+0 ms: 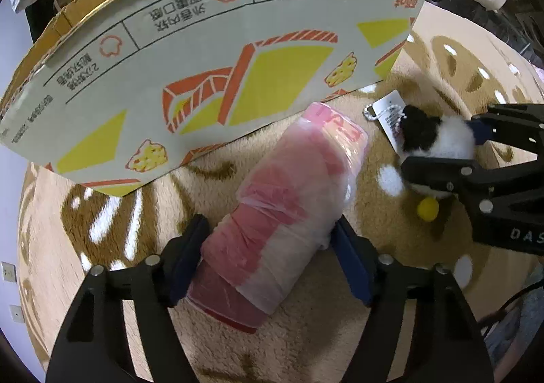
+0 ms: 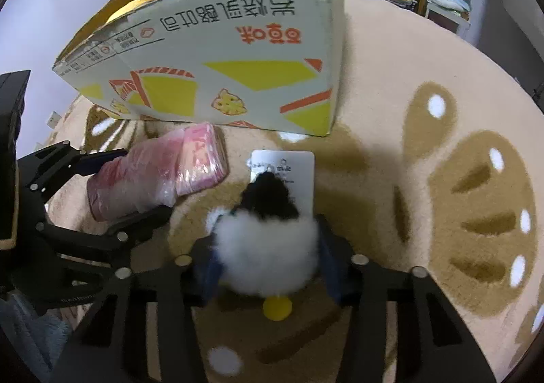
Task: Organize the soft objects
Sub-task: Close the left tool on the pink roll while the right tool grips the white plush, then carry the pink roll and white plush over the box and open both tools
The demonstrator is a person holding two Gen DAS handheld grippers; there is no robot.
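Soft objects number two: one pink plastic-wrapped roll [image 1: 282,213] clamped in the left gripper [image 1: 268,267], and one fluffy black-and-white plush toy [image 2: 268,247] with a paper tag, squeezed by the right gripper [image 2: 268,267]. Both sit low over the beige patterned rug [image 2: 391,162], beside the one printed cardboard box [image 1: 204,70]. Neither is boxed yet.

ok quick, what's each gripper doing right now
Left gripper: shut on the pink pack.
Right gripper: shut on the plush toy.
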